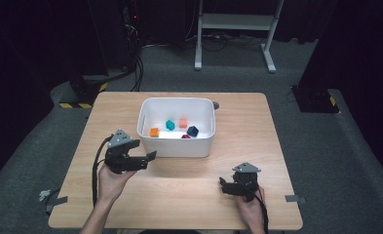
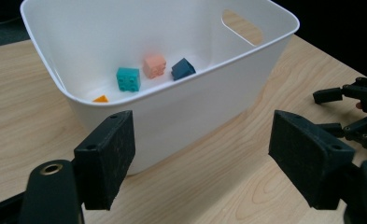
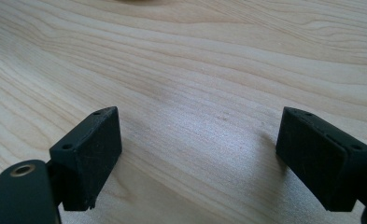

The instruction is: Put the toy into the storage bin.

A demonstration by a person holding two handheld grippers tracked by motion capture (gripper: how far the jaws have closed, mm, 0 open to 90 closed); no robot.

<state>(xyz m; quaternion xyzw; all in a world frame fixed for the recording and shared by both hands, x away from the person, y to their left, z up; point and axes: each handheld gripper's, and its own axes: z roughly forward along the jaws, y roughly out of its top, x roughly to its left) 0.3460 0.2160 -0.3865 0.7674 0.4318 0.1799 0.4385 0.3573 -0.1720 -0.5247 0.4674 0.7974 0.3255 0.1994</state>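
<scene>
White bin [image 1: 150, 146] at frame centre on the wooden surface [image 1: 257, 141], holding coloured blocks [image 1: 170, 125]; left hand-held gripper [image 1: 147, 158], jaws wide and empty, just beside its lower-left wall; right hand-held gripper [image 1: 221, 184], jaws wide, lower right, well apart

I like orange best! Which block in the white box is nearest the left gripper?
The orange block: it sits at the box's left end, closest to the left gripper; the teal, pink and dark blue ones lie farther right.

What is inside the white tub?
The white tub holds small blocks: orange, teal, peach, dark blue and dark pink. Its near wall covers part of the floor.
</scene>
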